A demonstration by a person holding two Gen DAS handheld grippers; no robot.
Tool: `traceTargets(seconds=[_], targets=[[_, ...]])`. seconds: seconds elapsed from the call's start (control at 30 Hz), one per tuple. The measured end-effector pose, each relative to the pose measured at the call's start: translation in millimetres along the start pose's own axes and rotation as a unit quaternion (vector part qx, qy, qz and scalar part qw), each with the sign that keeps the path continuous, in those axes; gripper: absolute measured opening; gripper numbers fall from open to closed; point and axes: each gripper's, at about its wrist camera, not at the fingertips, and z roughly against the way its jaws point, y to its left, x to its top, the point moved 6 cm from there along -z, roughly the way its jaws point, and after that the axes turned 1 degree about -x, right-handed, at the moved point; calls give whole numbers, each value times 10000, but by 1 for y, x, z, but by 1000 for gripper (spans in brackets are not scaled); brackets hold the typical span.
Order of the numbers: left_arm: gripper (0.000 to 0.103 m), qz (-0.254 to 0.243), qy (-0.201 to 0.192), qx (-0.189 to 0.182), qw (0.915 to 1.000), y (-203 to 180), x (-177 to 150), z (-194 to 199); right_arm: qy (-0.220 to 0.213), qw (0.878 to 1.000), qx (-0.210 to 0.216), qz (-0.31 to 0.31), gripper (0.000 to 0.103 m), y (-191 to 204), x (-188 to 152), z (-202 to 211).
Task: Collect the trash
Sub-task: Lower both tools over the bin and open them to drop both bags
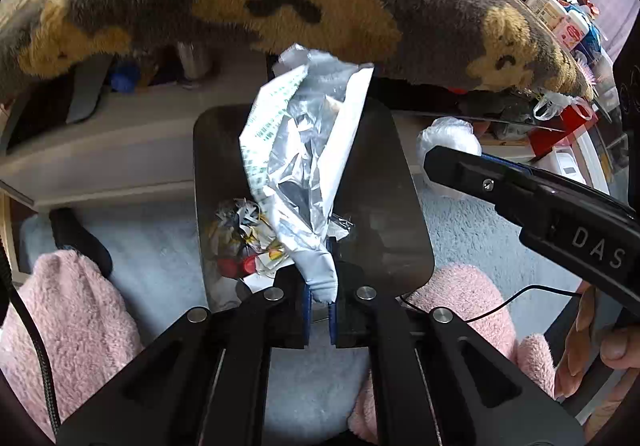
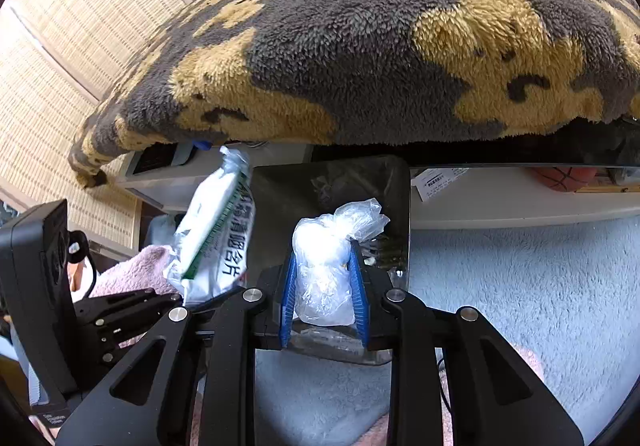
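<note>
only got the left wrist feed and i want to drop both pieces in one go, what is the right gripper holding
Observer: A knotted clear plastic bag, pinched between the right gripper's blue fingers.
Operator: is it over the bin
Observer: In the right wrist view it hangs in front of the dark bin, near its front edge.
Operator: anything printed on the far side of my wrapper
Observer: Yes, the white wrapper in the left gripper shows large dark characters and a green stripe on that side.
</note>
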Motion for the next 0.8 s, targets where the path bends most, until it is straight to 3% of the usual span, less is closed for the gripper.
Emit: traceTargets(seconds=[0.03,0.1,0.17,0.23,0.27,0.33,0.43,0.53,0.8], targets=[[6,28,33,-22,10000,1,0,-2,-5,10000,-8,-12,29,0,0,-1],[10,53,48,-27,10000,3,-1,-4,-22,10000,-15,-42,46,-1,2,-1],[14,78,30,-25,10000,4,0,-2,-51,10000,-19,-71,55,-3,2,-1],[38,115,-11,-40,9999,5,2,0,-63,9999,-37,-94,60,-5,2,0],[45,119,-34,-46,9999,6,2,1,-80,9999,-53,-104,68,-6,3,0],[69,120,-119,12,9999,7,4,6,-154,9998,-93,-127,78,-8,4,3],[87,77,-256,91,9996,7,6,16,-292,9992,-223,-177,99,-13,8,10],[95,42,-395,138,9991,6,8,28,-380,9986,-333,-164,100,-18,12,20],[95,44,-952,216,9952,1,22,79,-964,9925,-742,100,100,-15,27,72]])
